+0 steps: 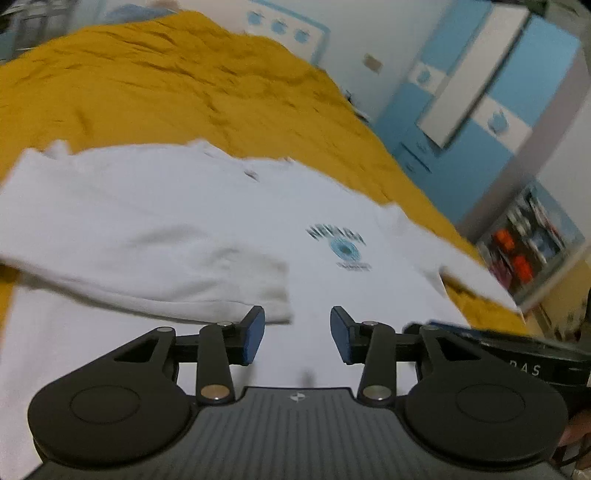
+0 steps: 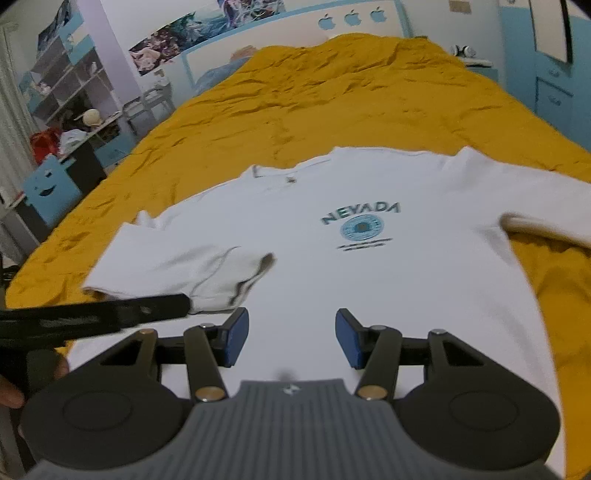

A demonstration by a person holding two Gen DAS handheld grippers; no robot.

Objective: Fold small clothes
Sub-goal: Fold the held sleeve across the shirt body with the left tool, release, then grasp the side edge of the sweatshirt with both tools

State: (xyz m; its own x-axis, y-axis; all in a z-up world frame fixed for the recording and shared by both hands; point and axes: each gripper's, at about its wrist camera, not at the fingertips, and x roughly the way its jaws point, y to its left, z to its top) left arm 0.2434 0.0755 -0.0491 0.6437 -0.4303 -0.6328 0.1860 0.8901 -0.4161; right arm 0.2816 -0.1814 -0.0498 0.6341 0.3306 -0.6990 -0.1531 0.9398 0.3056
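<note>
The white T-shirt (image 2: 369, 266) lies flat, print up, across the middle of the frame on the yellow bedspread (image 2: 332, 99), one sleeve (image 2: 192, 269) folded inward at centre left. Your left gripper (image 1: 297, 334) and right gripper (image 2: 291, 338) both stand apart, holding nothing. Pinch only one layer near the hem and you risk dragging that sleeve fold loose.

Home bedroom, yellow-covered bed (image 2: 332, 92), blue wardrobe (image 1: 480, 92), wall posters (image 2: 177, 33)

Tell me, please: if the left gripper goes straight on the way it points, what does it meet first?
Probably the white T-shirt itself: the open left gripper points down at its bare front, beside the folded-in sleeve.
</note>
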